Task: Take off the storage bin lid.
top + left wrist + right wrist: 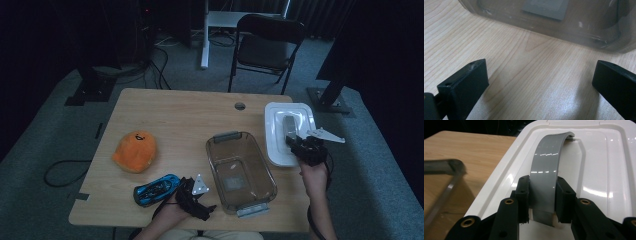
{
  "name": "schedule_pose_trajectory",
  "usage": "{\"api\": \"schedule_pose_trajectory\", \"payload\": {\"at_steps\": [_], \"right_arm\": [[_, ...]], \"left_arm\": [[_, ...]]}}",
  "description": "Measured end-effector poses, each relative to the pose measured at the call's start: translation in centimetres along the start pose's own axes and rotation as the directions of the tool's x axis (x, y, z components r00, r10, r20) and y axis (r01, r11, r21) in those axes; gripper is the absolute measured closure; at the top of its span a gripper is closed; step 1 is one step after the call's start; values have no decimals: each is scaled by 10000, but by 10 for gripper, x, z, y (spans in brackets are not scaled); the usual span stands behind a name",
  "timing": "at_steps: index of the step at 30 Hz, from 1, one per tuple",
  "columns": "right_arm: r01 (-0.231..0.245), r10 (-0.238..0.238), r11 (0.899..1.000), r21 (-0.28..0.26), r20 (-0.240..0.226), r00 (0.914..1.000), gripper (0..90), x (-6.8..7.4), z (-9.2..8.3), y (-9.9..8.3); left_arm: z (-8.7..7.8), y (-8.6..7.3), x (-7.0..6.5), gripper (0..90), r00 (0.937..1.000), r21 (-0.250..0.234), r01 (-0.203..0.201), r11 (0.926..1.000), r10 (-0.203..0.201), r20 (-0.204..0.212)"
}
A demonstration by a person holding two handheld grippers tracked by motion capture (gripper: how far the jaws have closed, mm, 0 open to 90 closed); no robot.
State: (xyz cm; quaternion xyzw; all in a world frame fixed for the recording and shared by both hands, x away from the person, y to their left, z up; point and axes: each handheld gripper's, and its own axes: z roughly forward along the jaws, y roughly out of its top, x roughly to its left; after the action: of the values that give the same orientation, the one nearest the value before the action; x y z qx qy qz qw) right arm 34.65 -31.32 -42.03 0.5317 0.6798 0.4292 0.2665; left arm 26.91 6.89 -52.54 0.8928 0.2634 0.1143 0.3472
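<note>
- Black jaws of my right gripper (542, 195) are closed on the grey arched handle (545, 170) of the white plastic lid (599, 165), one pad pressed to each side of the strap near its close end.
- That handle is a glossy grey band that bows up from the lid's recessed centre and meets the lid again at its far end.
- Glossy, with a raised rim and rounded corners, the lid (276, 130) lies flat on the light wooden table (180, 120) near its right edge, just beside the clear plastic container (240, 172).
- That container is rectangular and see-through, with grey clips at both short ends.
- My right hand (315, 175) comes in from the bottom right, forearm angled up the table, gripper (300, 142) pointing forward over the lid's near half.
- My left gripper (192, 192) rests low at the table's near edge, jaws spread wide with bare wood between them, facing the container's wall (544, 27).
- A blue toy car (156, 189) lies just left of that gripper, and an orange plush toy (135, 151) sits farther left.
</note>
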Motion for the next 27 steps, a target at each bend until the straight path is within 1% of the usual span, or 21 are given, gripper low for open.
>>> {"api": "schedule_pose_trajectory", "payload": {"at_steps": [1, 2, 6, 8, 11, 12, 14, 16, 24, 27], "right_arm": [[-44, 44, 10000, 44, -23, 10000, 686, -2, 4, -3], [-89, 89, 9998, 158, -13, 10000, 686, -5, 12, -10], [-79, 78, 9993, 374, 13, 10000, 686, -8, 24, -23], [-147, 147, 9986, 509, 19, 9999, 686, -10, 31, -28], [-272, 278, 9975, 646, -84, 9996, 686, -12, 39, -36], [-231, 238, 9970, 733, -96, 9997, 686, -13, 41, -38], [-241, 246, 9959, 869, -45, 9997, 685, -13, 46, -42], [-353, 357, 9947, 961, -25, 9994, 685, -14, 50, -45], [-556, 572, 9909, 1229, -93, 9983, 685, -17, 62, -55], [-585, 594, 9873, 1480, -17, 9982, 685, -18, 68, -60]], "left_arm": [[0, 0, 0, 10, 10000, 4, 4, 10000, -4, 0], [0, 0, 0, 10, 10000, -1, -4, 10000, 4, -10], [0, 0, 0, 9, 10000, 3, -6, 10000, 6, -11], [0, 0, 0, 10, 10000, 3, -6, 10000, 6, -12], [0, 0, 0, 10, 10000, 2, -6, 10000, 6, -11], [0, 0, 0, 9, 10000, 5, -8, 10000, 8, -9], [0, 0, 0, 10, 10000, -1, -7, 10000, 7, -12], [0, 0, 0, 9, 10000, 0, -6, 10000, 6, -12], [0, 0, 0, 10, 10000, 4, -6, 10000, 6, -8], [0, 0, 0, 9, 10000, 2, -7, 10000, 7, -11]]}}
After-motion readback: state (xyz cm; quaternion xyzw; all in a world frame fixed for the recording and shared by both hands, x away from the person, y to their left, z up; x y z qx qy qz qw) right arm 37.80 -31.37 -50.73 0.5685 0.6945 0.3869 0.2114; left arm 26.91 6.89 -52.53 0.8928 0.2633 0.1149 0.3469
